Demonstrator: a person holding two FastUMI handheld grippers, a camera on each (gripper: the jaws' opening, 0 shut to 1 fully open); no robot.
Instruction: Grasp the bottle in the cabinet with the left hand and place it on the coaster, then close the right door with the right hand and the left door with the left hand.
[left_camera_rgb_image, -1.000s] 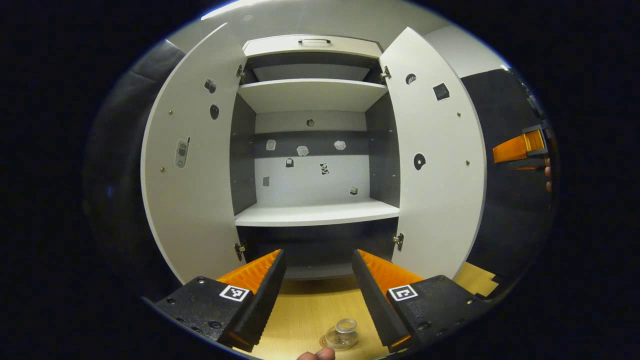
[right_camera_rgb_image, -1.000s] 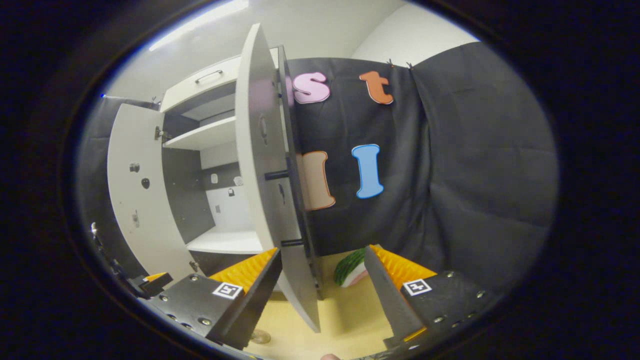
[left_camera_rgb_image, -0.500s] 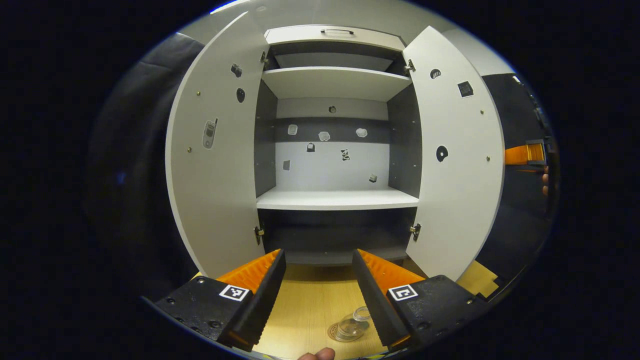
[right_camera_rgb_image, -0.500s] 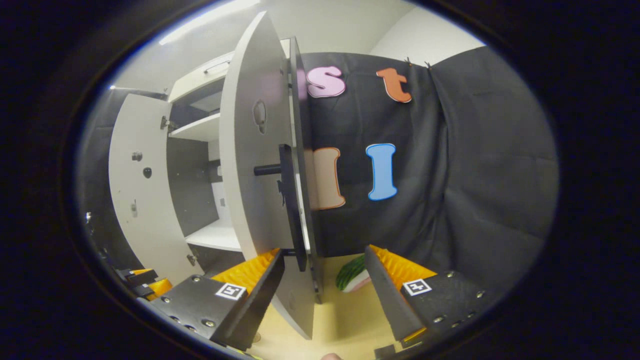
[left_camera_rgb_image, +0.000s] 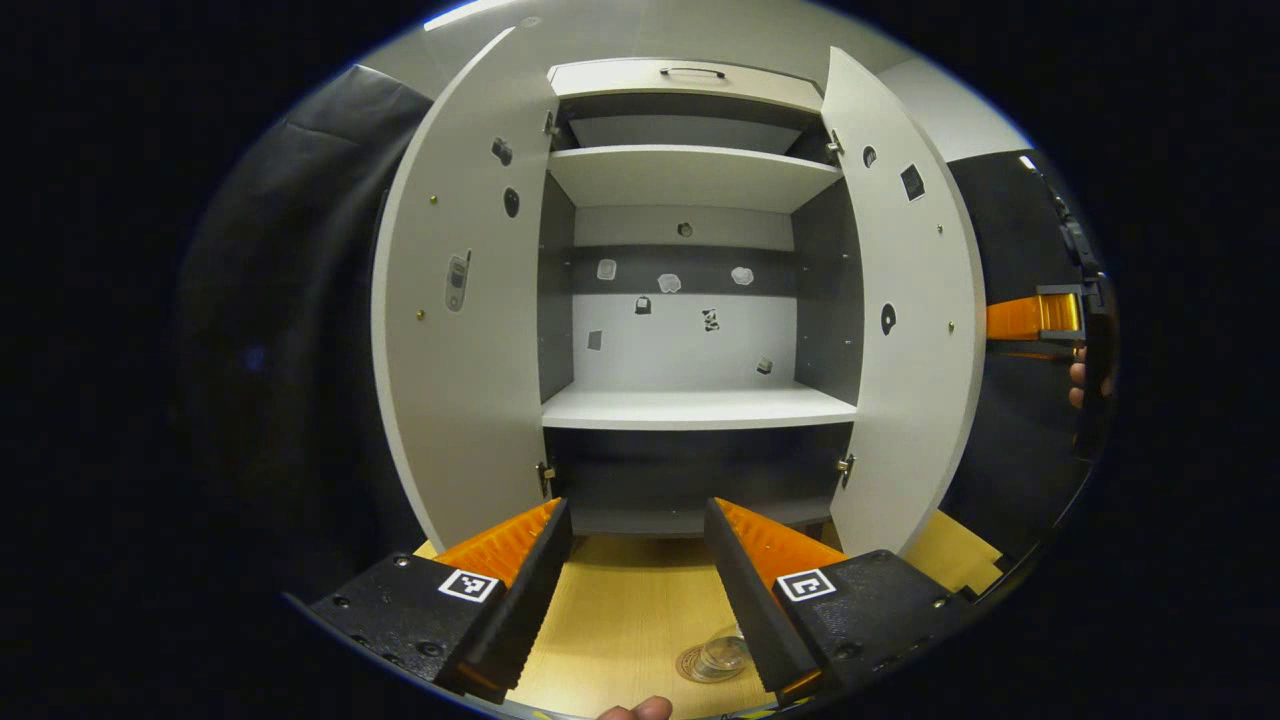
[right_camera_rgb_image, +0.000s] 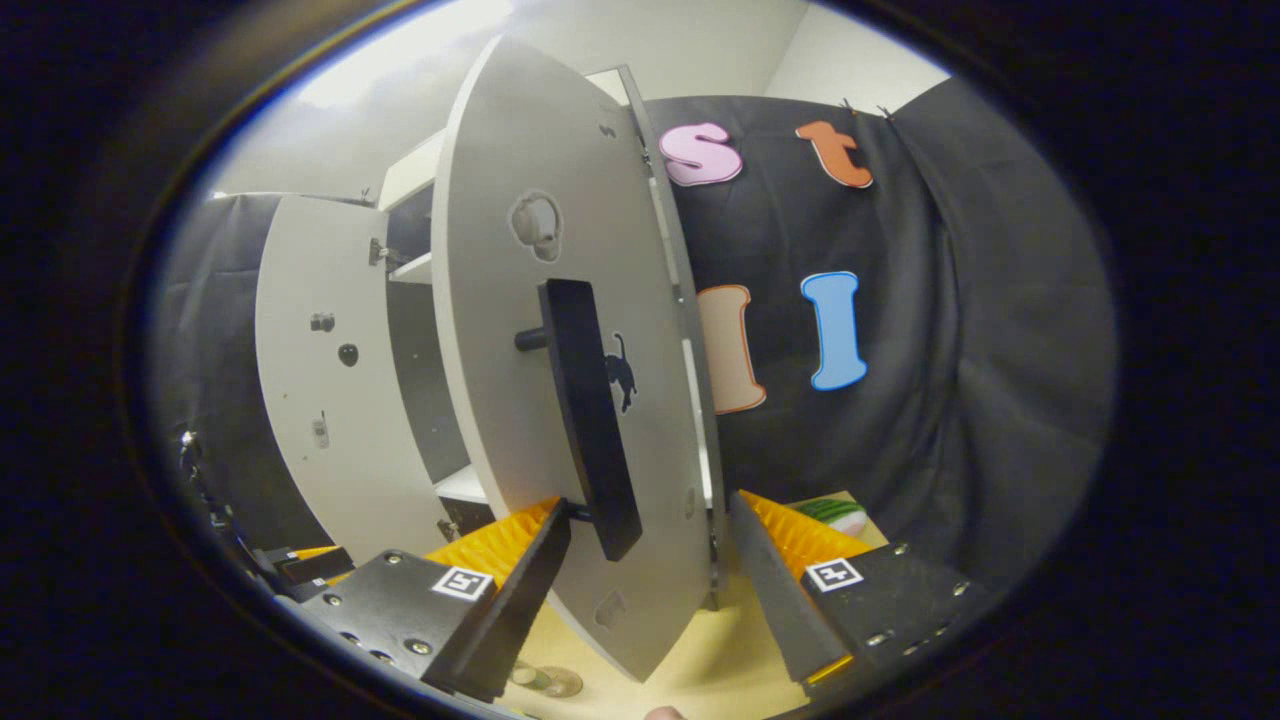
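Note:
The small clear bottle (left_camera_rgb_image: 722, 655) stands on the round coaster (left_camera_rgb_image: 692, 667) on the wooden tabletop, just inside my left gripper's (left_camera_rgb_image: 636, 510) right finger. That gripper is open and holds nothing, facing the cabinet (left_camera_rgb_image: 690, 410) with its bare shelves. The left door (left_camera_rgb_image: 455, 330) stands wide; the right door (left_camera_rgb_image: 910, 330) is partly swung in. In the right gripper view, my right gripper (right_camera_rgb_image: 648, 505) is open and straddles the right door's (right_camera_rgb_image: 520, 400) lower edge, its left fingertip by the black handle (right_camera_rgb_image: 588, 420). The right gripper (left_camera_rgb_image: 1035, 318) also shows at the far right of the left gripper view.
A green-striped slice-shaped object (right_camera_rgb_image: 835, 512) lies on the table by the black cloth wall (right_camera_rgb_image: 960, 380). A hand (left_camera_rgb_image: 1085, 375) holds the right gripper. A drawer (left_camera_rgb_image: 685, 85) tops the cabinet. The left gripper (right_camera_rgb_image: 300, 565) shows low at the left in the right gripper view.
The right door has swung partway toward shut, and the right gripper has come round to its outer handle face. The left gripper view has shifted; the bottle now sits farther right in it.

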